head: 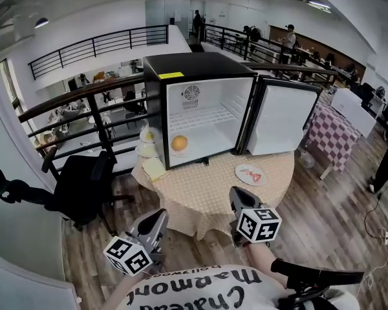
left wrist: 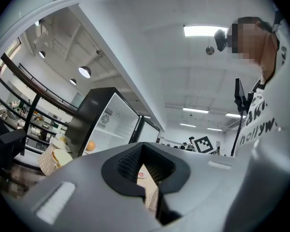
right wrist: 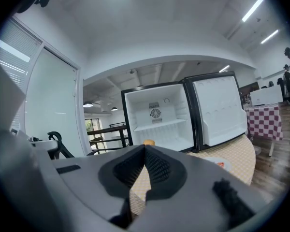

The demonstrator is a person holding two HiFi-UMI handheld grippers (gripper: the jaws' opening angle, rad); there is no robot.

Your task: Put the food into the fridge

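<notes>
A black mini fridge (head: 181,66) stands on a round table (head: 207,202) with its door (head: 286,118) swung open to the right. Inside on its floor lies an orange round food (head: 179,143). A plate with red food (head: 251,174) sits on the cloth in front of the door. A slice of bread (head: 154,168) and stacked bowls (head: 147,148) lie left of the fridge. My left gripper (head: 159,217) and right gripper (head: 236,196) hover at the table's near edge, both shut and empty. The right gripper view shows the right gripper (right wrist: 145,146) facing the fridge (right wrist: 157,117); the left gripper (left wrist: 141,145) points up at it from the left.
A black office chair (head: 84,183) stands left of the table beside a dark railing (head: 71,102). A table with a checked cloth (head: 333,131) is at the right on the wooden floor. People stand far off at the back.
</notes>
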